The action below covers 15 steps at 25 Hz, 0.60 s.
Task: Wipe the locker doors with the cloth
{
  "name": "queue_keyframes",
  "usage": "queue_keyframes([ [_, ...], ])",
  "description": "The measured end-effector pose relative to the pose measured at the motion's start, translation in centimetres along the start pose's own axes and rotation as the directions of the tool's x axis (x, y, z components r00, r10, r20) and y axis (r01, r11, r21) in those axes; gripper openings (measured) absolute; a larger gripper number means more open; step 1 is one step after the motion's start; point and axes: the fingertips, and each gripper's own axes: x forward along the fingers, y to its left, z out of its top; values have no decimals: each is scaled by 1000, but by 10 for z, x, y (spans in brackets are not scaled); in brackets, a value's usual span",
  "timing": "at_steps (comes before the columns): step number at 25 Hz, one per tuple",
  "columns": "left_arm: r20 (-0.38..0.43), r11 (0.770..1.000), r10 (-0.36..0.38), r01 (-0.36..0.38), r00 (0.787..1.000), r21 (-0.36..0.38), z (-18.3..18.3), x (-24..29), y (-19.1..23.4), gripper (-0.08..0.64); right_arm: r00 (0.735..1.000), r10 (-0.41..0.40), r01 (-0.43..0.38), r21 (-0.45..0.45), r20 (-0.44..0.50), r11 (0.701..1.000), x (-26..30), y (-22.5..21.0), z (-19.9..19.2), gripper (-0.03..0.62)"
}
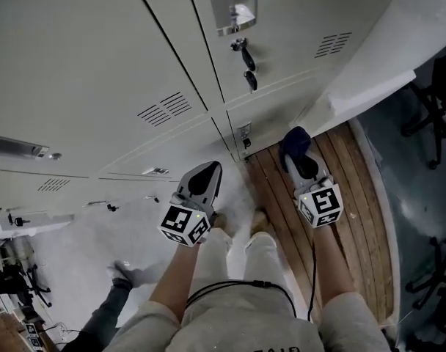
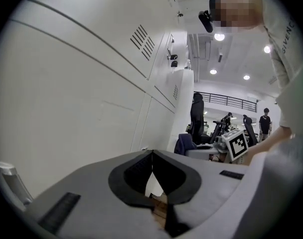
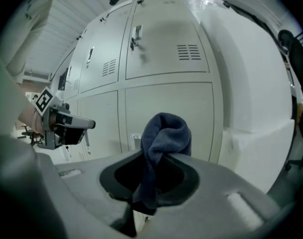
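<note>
- Cloth (image 3: 164, 133): dark blue, bunched, clamped in the right gripper (image 1: 302, 160) jaws, with the wad poking past the tips.
- It sits near the lower locker door (image 3: 166, 101) at the right end of the bank and looks clear of the door.
- Step, as I judge it: approach, with no wiping contact yet.
- Next move calls for pressing the wad flat on the door face, then sweeping across.
- Right arm is low and reaches forward over the wooden floor (image 1: 355, 196).
- Left gripper (image 1: 207, 176) is to the left, jaws closed together on nothing, aimed at the same bottom row.
</note>
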Motion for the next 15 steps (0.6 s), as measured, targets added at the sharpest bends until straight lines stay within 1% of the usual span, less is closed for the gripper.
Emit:
queue_keyframes([
  [3, 27, 1000, 10, -10, 1000, 6, 23, -10, -4, -2, 1000, 21, -21, 12, 11, 1000, -8, 16, 22, 57],
  [6, 65, 1000, 14, -15, 998, 6, 46, -18, -8, -2, 998, 35, -36, 21, 45, 999, -14, 25, 49, 57],
  [9, 98, 999, 24, -26, 995, 24, 65, -24, -7, -2, 996, 48, -48, -2, 73, 999, -17, 32, 75, 57],
  [15, 123, 999, 29, -32, 992, 26, 93, -43, -16, -2, 996, 51, -49, -22, 78, 999, -38, 54, 107, 57],
])
